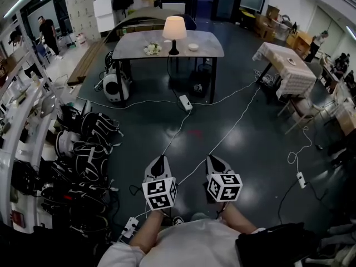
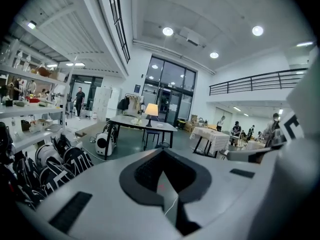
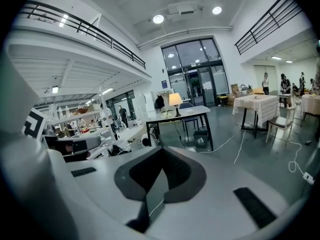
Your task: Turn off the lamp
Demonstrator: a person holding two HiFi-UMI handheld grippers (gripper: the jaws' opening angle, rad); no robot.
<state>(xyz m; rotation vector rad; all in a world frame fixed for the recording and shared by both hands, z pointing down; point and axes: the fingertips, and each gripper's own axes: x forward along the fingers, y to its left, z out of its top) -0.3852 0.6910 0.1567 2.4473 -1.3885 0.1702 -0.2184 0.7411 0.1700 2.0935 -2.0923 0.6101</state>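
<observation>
Two closed tongs (image 1: 160, 160) (image 1: 214, 160), lamp (image 1: 174, 31) seemingly lit

The head camera looks steeply down towards the far lamp (image 1: 174, 28); both gripper views face it from low, equally far.

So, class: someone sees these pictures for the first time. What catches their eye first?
The lit lamp on the grey table at the far end stands out against the dark floor. Nearest the camera, the left gripper and right gripper point towards it, both shut and empty. In between, white cables snake across the floor.
</observation>
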